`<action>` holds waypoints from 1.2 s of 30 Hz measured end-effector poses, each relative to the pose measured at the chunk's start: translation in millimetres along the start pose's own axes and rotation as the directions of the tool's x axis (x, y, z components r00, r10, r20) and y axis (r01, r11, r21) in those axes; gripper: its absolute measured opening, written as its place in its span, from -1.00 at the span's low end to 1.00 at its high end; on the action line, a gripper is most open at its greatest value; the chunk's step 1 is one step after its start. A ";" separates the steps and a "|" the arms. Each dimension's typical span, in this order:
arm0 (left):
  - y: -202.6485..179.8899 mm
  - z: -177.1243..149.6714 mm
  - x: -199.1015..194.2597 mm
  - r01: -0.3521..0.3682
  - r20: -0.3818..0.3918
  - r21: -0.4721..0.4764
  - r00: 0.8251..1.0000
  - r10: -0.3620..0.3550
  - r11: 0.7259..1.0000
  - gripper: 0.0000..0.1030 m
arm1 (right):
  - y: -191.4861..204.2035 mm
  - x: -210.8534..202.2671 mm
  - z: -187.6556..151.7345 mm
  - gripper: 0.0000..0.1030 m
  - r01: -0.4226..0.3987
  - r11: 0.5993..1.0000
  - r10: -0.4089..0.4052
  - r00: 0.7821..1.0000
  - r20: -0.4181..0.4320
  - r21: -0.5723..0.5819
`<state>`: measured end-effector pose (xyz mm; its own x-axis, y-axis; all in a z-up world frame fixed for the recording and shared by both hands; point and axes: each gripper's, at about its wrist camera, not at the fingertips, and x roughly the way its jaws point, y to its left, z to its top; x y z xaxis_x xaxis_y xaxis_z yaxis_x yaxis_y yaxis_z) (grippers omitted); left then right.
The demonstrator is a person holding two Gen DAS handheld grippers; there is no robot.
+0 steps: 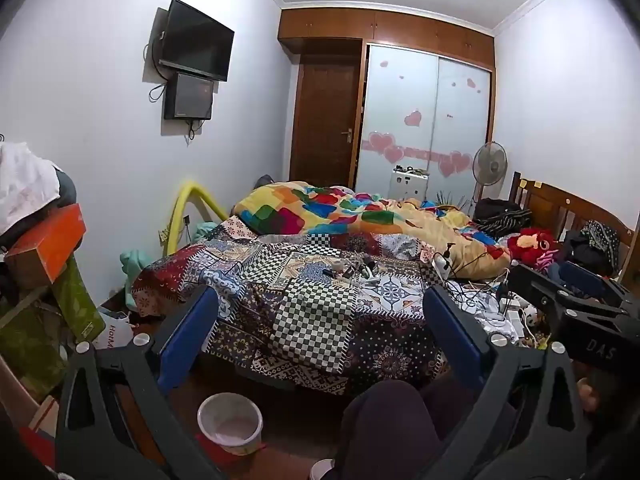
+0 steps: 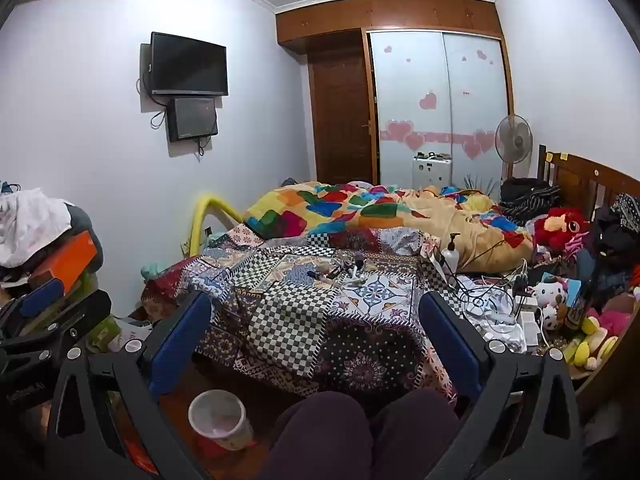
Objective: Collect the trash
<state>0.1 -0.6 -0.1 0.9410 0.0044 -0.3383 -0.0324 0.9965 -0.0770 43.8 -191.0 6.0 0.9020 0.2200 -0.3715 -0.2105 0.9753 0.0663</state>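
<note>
Both the left gripper (image 1: 316, 320) and right gripper (image 2: 314, 320) gape wide, jaws empty, aimed twelve o'clock at small clutter (image 2: 344, 270) on the patchwork-quilted bed (image 2: 360, 344); the white plastic bin (image 2: 218, 418) waits at seven o'clock.

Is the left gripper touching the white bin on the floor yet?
Apart. In the left wrist view the left gripper hangs open above the bed's edge, while the white bin stands on the floor below, with bare floor showing around it.

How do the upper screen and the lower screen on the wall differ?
The upper screen is wider and larger; the lower screen is smaller and more nearly square. The upper screen looks plain black, while the lower screen looks greyer. The upper screen hangs directly above the lower screen. Both are wall-mounted, dark and have cables hanging beside them.
</note>
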 end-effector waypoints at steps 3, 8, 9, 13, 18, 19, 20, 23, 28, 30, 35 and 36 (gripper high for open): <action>1.6 -0.5 -0.4 0.005 0.008 -0.035 1.000 -0.005 0.999 1.00 | 0.4 0.0 0.4 1.00 0.000 1.000 0.000 1.000 -0.001 -0.002; 5.7 -0.5 0.2 -0.006 0.007 -0.047 1.000 0.006 0.999 1.00 | 1.6 -0.9 0.7 1.00 0.004 1.000 -0.004 1.000 0.003 -0.010; 7.0 -0.4 0.4 -0.006 0.007 -0.049 1.000 0.007 0.999 1.00 | 1.8 -0.9 0.8 1.00 0.003 1.000 -0.003 1.000 0.002 -0.011; 1.6 2.4 -4.4 -0.001 0.010 -0.034 1.000 0.002 0.999 1.00 | 2.1 -1.5 0.7 1.00 0.001 1.000 -0.001 1.000 0.003 -0.009; 1.0 1.7 -3.3 -0.003 0.009 -0.029 1.000 0.003 1.000 1.00 | 2.7 -2.1 0.6 1.00 0.001 1.000 -0.001 1.000 0.005 -0.009; 1.6 1.8 -3.5 -0.001 0.009 -0.030 1.000 0.001 1.000 1.00 | 2.9 -2.0 0.6 1.00 0.001 1.000 -0.001 1.000 0.004 -0.009; 1.8 1.6 -3.7 -0.001 0.010 -0.030 1.000 0.001 1.000 1.00 | 2.9 -2.2 0.6 1.00 0.002 1.000 -0.002 1.000 0.005 -0.009; 0.6 1.2 -2.3 0.000 0.008 -0.028 1.000 0.000 1.000 1.00 | 3.0 -2.6 0.4 1.00 0.002 1.000 -0.002 1.000 0.005 -0.009; 0.9 -1.9 -2.3 0.004 0.007 -0.022 1.000 -0.004 1.000 1.00 | 3.2 -2.8 0.3 1.00 0.001 1.000 -0.001 1.000 0.006 -0.009; 0.9 -1.7 -2.3 0.003 0.008 -0.022 1.000 -0.003 1.000 1.00 | 3.3 -3.1 0.1 1.00 0.002 1.000 -0.002 1.000 0.006 -0.010; 1.1 -1.3 -2.4 0.004 0.008 -0.021 1.000 -0.003 1.000 1.00 | 3.5 -3.9 0.0 1.00 0.002 1.000 -0.002 1.000 0.007 -0.010; 1.1 -1.6 -2.4 0.004 0.008 -0.020 1.000 -0.004 1.000 1.00 | 3.6 -4.1 0.0 1.00 0.002 1.000 -0.002 1.000 0.007 -0.010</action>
<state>-2.7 0.3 -0.8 0.9439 0.0016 -0.3301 -0.0357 0.9946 -0.0975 39.4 -188.4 7.7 0.9050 0.2178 -0.3653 -0.2121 0.9756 0.0564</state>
